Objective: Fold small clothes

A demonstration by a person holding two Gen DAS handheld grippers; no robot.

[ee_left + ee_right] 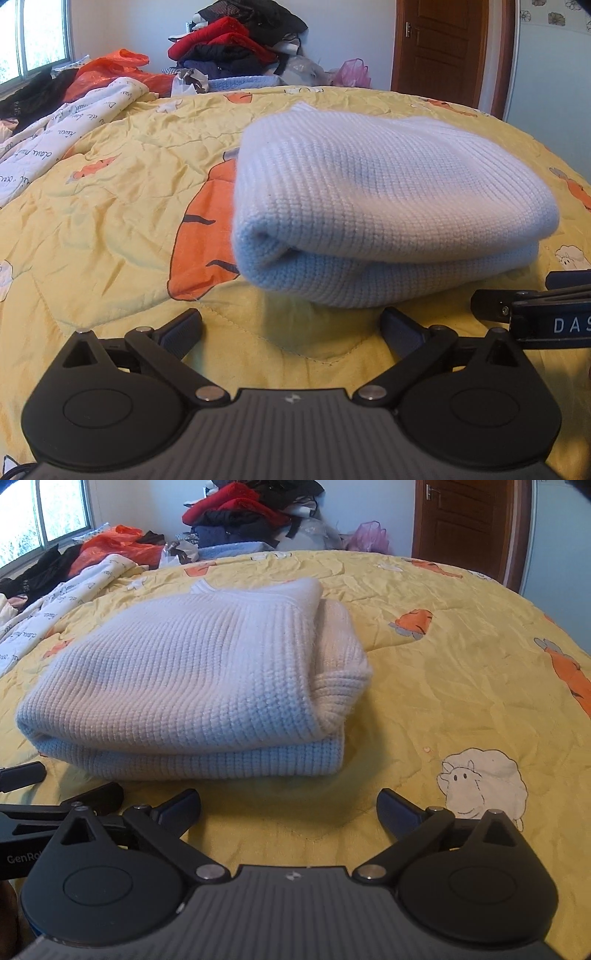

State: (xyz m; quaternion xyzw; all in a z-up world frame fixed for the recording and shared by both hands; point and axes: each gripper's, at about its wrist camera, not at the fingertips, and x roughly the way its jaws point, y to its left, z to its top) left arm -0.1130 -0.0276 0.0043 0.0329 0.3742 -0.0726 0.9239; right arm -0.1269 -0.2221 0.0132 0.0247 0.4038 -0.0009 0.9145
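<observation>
Left wrist: your left claw (291, 326) is spread wide, nothing between the fingers, pads clear of the cloth. The folded pale-blue knit sweater (388, 206) lies on the yellow quilt (110, 221) of the bed, just ahead of the claw. Your right claw (517, 295) pokes in at the right edge.

Right wrist: right claw (288, 806) is wide too, empty. Sweater (192, 686) sits ahead, left of centre, folded edge toward you. Clothes pile (251, 513) behind the bed.

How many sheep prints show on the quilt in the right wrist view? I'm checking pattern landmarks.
1 whole sheep, printed near the right hand-held gripper. The folded sweater may hide others; pale prints at the far edge are unclear.
</observation>
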